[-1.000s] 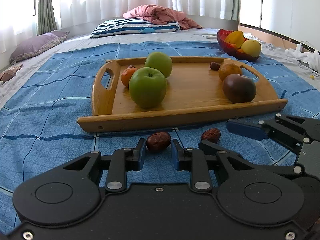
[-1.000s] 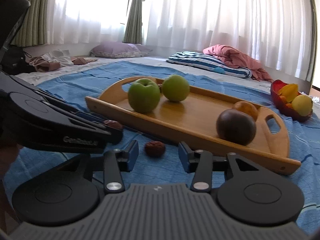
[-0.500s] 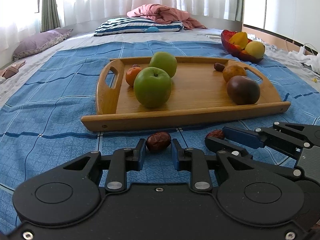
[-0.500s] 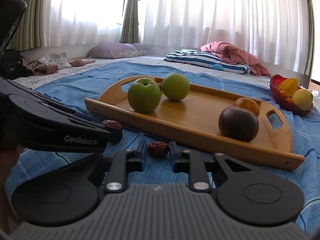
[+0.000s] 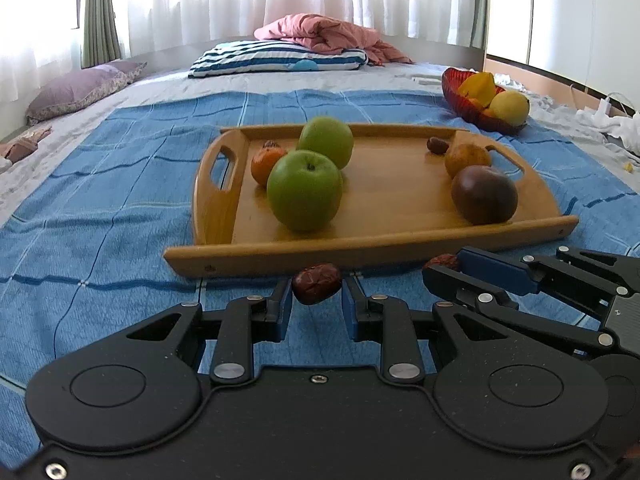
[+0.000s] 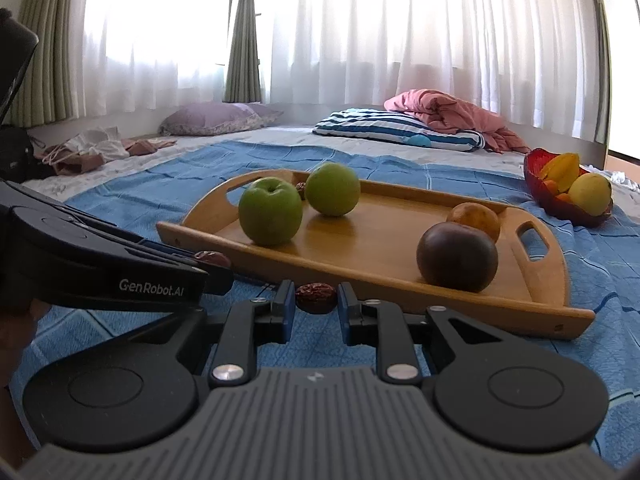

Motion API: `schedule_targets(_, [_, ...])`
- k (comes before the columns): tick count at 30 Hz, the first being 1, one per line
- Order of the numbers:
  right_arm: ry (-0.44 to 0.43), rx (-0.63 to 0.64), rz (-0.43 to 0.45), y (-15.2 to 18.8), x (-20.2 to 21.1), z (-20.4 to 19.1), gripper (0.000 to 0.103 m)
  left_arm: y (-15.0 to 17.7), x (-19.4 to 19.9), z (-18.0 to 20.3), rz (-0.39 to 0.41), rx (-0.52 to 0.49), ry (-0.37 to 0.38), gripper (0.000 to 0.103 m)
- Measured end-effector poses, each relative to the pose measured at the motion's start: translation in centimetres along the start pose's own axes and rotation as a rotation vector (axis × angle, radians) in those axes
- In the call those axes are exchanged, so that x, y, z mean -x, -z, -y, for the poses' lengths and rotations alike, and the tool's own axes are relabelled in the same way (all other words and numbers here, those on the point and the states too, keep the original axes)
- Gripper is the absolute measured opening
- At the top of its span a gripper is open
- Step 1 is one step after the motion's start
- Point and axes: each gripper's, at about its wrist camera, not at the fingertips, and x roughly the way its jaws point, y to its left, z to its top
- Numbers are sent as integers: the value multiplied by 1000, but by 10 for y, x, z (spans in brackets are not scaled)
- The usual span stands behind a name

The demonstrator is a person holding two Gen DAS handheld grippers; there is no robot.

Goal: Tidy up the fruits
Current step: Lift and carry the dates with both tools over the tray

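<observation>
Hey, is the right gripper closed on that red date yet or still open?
Shut: the right gripper has its blue pads pressed against both sides of the red date.

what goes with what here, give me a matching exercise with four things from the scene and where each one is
Things:
1. front green apple
2. dark round fruit
3. yellow fruit
4. red date

Places:
A. in the red bowl
B. between the left gripper fingers
C. left part of the wooden tray
D. right part of the wooden tray

Pairs: 1-C, 2-D, 3-A, 4-B
</observation>
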Motion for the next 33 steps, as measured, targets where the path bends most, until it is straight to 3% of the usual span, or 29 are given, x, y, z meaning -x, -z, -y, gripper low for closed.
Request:
schedule_targets(16, [51,-14,57,-27,-2,11,27,-35,0,2,47,16,7,25])
schedule_targets(30, [75,-33,35,-33,-16,17,27,-46,-19,5,21,38,26,25])
schedule_targets(33, [77,-35,37,-37,-18,19,27,-57,-22,1,20,59,58,25])
